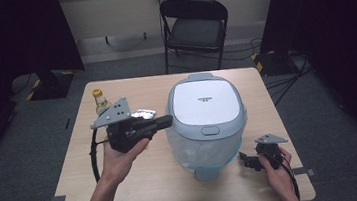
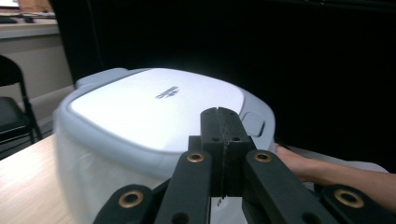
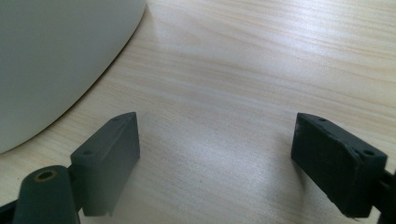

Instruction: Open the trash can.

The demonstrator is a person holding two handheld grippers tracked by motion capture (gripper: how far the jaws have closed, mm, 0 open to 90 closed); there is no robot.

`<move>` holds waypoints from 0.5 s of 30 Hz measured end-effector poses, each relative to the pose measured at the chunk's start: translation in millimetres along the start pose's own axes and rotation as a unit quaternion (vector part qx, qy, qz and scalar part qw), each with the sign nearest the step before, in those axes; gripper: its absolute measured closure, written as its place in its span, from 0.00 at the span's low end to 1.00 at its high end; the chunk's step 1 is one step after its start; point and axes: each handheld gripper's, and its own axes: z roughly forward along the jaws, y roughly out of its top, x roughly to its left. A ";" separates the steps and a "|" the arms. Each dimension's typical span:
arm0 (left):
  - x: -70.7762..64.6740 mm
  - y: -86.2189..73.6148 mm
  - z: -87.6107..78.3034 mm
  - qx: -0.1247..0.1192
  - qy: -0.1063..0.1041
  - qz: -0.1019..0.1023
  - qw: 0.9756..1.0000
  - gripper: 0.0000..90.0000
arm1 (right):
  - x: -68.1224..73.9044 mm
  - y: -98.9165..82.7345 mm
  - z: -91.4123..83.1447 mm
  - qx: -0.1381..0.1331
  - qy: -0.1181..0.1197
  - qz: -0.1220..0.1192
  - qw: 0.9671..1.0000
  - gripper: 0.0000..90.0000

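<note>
The left gripper (image 1: pixel 161 122) was pressed together, its two black jaws meeting with nothing between them; in the left gripper view (image 2: pixel 223 135) they formed one closed block. It was lifted off the table, just to the left of the rice cooker (image 1: pixel 207 115), with its tip aimed at the cooker's side. The left hand (image 1: pixel 122 154) held it from beneath, and a grey plate (image 1: pixel 112 112) sat on top of it.

The right gripper (image 1: pixel 247 159) lay low by the front right corner of the rice cooker, with the right hand (image 1: pixel 278 163) behind it. Its jaws stood wide apart over bare wood (image 3: pixel 215 158), holding nothing, and the cooker's pale wall (image 3: pixel 56 60) curved close by on one side.

The rice cooker stood in the middle of the table (image 1: pixel 85 190), its white lid (image 2: pixel 154 105) down. Left of the cooker and behind the left gripper stood a small bottle (image 1: pixel 99 101) with a yellow cap. Beyond the cooker, off the table's far edge, stood a folding chair (image 1: pixel 194 26).
</note>
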 end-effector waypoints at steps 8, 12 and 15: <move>-14.6 9.3 32.8 0.017 -0.040 0.011 0.999 1.00 | -0.1 0.0 0.0 0.000 -0.001 0.000 1.000 0.16; -20.0 9.7 49.1 0.031 -0.059 0.013 0.998 1.00 | 0.0 0.0 -0.1 0.000 0.000 0.000 1.000 0.16; -21.5 9.8 60.3 0.039 -0.071 0.009 0.997 1.00 | 0.0 0.0 -0.1 0.000 0.000 0.000 1.000 0.16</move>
